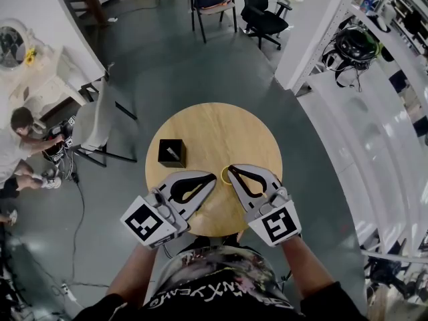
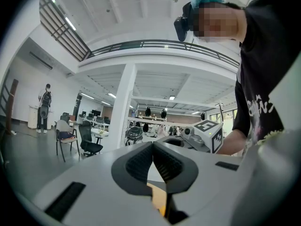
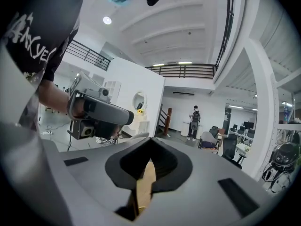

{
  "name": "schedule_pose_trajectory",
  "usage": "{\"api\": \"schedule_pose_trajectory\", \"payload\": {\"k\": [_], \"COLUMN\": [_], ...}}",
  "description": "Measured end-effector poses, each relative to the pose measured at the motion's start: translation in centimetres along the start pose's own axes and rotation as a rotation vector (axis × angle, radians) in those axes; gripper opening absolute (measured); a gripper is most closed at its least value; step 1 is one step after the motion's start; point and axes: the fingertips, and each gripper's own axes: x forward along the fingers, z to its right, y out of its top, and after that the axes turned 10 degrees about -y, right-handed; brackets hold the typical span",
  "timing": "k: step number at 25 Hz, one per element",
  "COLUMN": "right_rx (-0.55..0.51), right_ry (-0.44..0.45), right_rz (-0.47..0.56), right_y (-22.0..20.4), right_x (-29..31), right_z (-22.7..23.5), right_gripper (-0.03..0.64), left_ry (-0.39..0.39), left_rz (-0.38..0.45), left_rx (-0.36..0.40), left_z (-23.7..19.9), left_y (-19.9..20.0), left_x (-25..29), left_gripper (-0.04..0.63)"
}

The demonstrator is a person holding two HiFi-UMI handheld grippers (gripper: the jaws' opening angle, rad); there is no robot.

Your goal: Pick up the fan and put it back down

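On the round wooden table (image 1: 241,129) stands a small black square box-like thing (image 1: 172,152), left of centre; I see nothing here that plainly looks like a fan. Both grippers hover over the table's near edge, their tips pointing toward each other. My left gripper (image 1: 212,177) is shut with nothing between its pads, and in the left gripper view its jaws (image 2: 153,146) meet. My right gripper (image 1: 231,169) is also shut and empty, its jaws (image 3: 150,141) touching. A thin yellow ring (image 1: 225,175) lies on the wood right by the two tips. The black thing sits apart, to the left of the left gripper.
A folding chair (image 1: 100,122) stands left of the table, with a person (image 1: 17,146) crouched on the floor beyond it. A white pillar (image 1: 314,32) and white shelving (image 1: 374,112) rise on the right. Office chairs (image 1: 257,12) stand at the back.
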Motion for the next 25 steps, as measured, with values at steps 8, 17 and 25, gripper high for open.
{"api": "schedule_pose_trajectory", "payload": {"k": [8,17,25], "right_rx": [0.010,0.011,0.009], "right_ry": [0.005,0.008,0.015], "right_rz": [0.019,0.027,0.021], "right_y": [0.51,0.68,0.60], "right_x": [-0.20,-0.33,-0.46], "right_z": [0.07,0.03,0.03], "right_gripper": [0.000,-0.002,-0.003], "left_ry": [0.000,-0.001,-0.004], "left_rz": [-0.005,-0.001,-0.001], "left_rx": [-0.003,-0.001,0.001], "left_z": [0.00,0.05,0.18], "left_y": [0.00,-0.14,-0.17], "left_x": [0.11,0.01,0.12], "left_gripper": [0.018,0.018,0.018]}}
